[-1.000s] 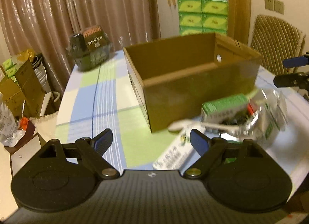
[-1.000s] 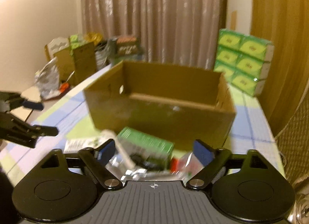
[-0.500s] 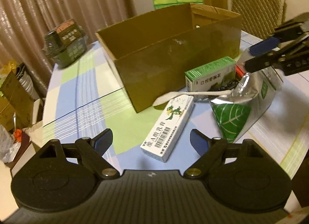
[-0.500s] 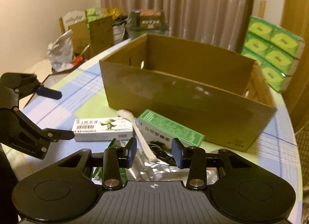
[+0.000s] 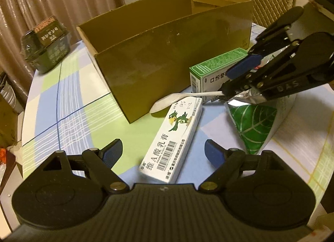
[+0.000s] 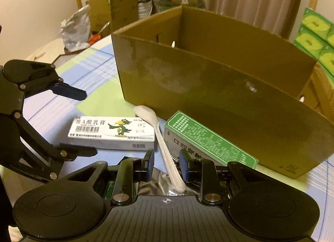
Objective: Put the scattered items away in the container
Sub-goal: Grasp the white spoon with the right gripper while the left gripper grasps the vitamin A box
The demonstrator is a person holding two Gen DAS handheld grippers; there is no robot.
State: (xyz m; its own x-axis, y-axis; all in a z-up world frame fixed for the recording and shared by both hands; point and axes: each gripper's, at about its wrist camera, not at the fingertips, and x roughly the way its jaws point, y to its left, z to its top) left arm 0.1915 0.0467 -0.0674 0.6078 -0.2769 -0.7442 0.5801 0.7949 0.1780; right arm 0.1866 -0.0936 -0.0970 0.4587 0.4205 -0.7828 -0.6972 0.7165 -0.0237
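Items lying before the cardboard box (image 5: 173,54) on the table (image 5: 68,104)

The spoon (image 6: 160,137) lies against its front wall, between the ointment carton (image 6: 112,133) and the medicine carton (image 6: 208,139); the foil pouch (image 5: 254,125) lies nearer than both.

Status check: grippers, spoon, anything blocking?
Right hand-held gripper closing around spoon handle. Left hand-held gripper open over white carton. Box unobstructed.
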